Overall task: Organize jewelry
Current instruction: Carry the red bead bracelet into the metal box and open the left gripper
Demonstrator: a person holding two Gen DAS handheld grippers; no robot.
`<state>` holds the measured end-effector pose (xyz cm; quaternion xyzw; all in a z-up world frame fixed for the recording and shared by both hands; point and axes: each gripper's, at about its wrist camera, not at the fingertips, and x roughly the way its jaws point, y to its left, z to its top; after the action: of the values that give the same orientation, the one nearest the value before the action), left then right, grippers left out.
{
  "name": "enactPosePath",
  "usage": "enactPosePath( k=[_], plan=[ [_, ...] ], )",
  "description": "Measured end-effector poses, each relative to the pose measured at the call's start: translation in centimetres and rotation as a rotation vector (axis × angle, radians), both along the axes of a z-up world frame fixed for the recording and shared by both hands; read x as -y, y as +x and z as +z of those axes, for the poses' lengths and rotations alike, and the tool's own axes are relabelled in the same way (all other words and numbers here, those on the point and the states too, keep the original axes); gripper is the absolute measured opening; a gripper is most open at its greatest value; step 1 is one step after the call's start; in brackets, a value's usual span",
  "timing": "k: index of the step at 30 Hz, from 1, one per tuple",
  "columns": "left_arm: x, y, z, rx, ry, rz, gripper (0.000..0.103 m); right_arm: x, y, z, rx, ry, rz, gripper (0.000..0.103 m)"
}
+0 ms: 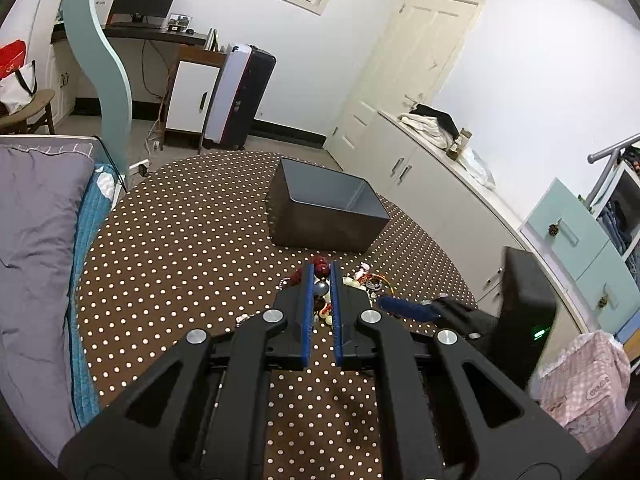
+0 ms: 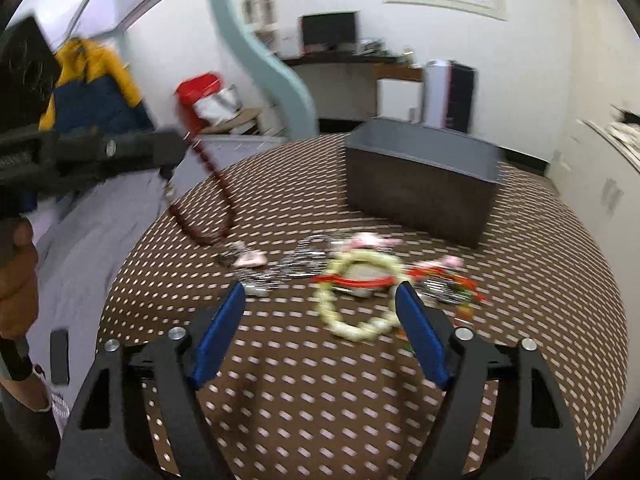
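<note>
No legible writing anywhere; red window decorations and a pink checked bag too blurred or small to read. Left tongs (image 1: 321, 280) pinched narrow on a dark red bead strand (image 2: 208, 184), lifted clear of the counter (image 1: 180, 240) and hanging in a loop down toward the dotted cloth at its left side. Right tongs (image 2: 320, 312) spread wide, holding nothing, hovering low over a cream bead bracelet (image 2: 352, 300). Remaining jewelry pile (image 2: 304, 260) strung in a row mid-counter, near the front of a gray bin (image 2: 420, 184), apart from it. Bare dotted cloth wide open left of the bin and before the pile; bed (image 1: 36, 240) against the counter's left edge.
</note>
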<state>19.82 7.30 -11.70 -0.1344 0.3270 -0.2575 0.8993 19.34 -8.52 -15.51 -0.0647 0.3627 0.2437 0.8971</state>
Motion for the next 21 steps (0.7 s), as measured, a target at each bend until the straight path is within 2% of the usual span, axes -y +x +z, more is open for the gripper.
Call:
enactPosePath(
  k=[11,15,18,21],
  plan=[
    [-0.4,-0.1,0.3,-0.001,-0.019,-0.005,0.008,-5.8,2.4,-1.4,-0.08,-0.028,0.192,0.047],
    [-0.6,-0.2,0.9,0.016,-0.026,-0.002,0.008,-6.7,3.2,-2.0,-0.098,-0.065,0.201,0.022],
    [-1.1,-0.4,1.1,0.025,-0.032,0.005,0.008,-6.4,3.5,-2.0,-0.1,-0.054,0.181,0.004],
    [-1.4,-0.3,1.3,0.033,-0.03,0.018,0.008,-5.0,3.2,-1.4,-0.073,-0.045,0.142,0.002]
  ],
)
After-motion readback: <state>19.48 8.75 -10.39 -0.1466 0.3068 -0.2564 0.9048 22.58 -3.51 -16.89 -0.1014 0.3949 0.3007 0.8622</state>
